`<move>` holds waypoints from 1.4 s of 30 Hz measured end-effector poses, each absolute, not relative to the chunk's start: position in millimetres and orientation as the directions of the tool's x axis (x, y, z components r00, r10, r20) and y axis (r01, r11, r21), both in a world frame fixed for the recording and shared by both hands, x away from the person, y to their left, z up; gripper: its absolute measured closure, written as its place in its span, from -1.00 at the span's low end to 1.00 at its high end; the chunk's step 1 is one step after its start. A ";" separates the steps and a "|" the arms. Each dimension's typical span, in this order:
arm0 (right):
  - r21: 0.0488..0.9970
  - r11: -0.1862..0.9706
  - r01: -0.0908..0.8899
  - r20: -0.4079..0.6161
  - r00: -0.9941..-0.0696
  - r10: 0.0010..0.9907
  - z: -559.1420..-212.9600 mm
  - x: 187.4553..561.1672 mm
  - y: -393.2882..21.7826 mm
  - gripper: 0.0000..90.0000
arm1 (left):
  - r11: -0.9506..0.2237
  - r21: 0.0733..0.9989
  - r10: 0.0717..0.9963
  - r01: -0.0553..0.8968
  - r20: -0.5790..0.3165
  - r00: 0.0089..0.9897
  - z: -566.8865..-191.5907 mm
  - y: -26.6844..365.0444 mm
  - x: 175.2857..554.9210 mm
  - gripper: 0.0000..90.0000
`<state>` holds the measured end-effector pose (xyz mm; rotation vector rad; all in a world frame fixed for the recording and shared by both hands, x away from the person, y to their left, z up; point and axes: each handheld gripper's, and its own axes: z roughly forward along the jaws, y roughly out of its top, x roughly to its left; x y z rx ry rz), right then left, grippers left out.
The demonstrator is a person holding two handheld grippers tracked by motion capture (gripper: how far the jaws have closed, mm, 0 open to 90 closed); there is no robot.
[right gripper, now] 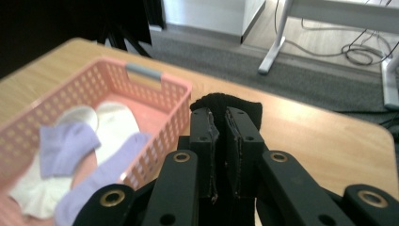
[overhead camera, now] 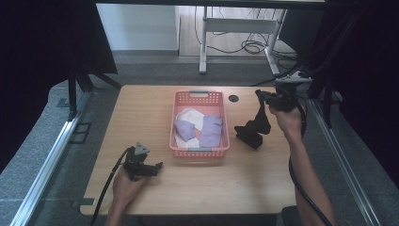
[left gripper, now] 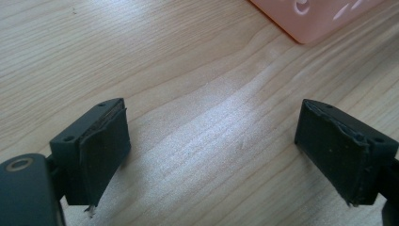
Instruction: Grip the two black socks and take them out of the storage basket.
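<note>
I log colours — black sock (overhead camera: 254, 129), pink perforated basket (overhead camera: 199, 97) holding lilac socks (overhead camera: 211, 130) and white socks (overhead camera: 190, 115); table (overhead camera: 141, 113) light wood-grain.

The room is evenly and softly lit from above and from the pale floor beyond the table (overhead camera: 141, 108), while black curtains (overhead camera: 42, 52) at both sides of the high view swallow the light and stay featureless. In the left gripper view a broad whitish sheen lies across the wood grain between the sharp black pads (left gripper: 106, 150). In the right gripper view the pink basket (right gripper: 155, 101) and its socks (right gripper: 66, 146) are soft and out of focus, the near jaws crisp.
</note>
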<state>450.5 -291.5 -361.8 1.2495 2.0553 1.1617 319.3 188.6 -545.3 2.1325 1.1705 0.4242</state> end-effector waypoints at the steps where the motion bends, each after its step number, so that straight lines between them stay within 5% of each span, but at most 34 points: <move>1: 0.835 0.242 0.494 0.029 -0.478 0.878 -369.6 450.7 -290.6 0.83 | -0.382 0.683 0.836 0.622 -0.030 0.547 -545.3 188.6 319.3 -0.77; 18: 0.714 0.278 0.642 0.067 -0.458 0.886 -466.5 458.3 -288.3 0.64 | -0.375 0.686 0.839 0.623 -0.035 0.543 -545.5 188.2 319.2 -0.77; 27: 0.755 0.277 0.595 0.057 -0.480 0.875 -448.7 445.3 -287.5 -0.07 | -0.376 0.685 0.838 0.623 -0.034 0.544 -545.5 188.2 319.2 -0.77; 42: 0.758 0.314 0.572 0.041 -0.523 0.851 -450.0 389.2 -295.0 -0.46 | -0.375 0.686 0.839 0.623 -0.035 0.543 -545.5 188.2 319.1 -0.77</move>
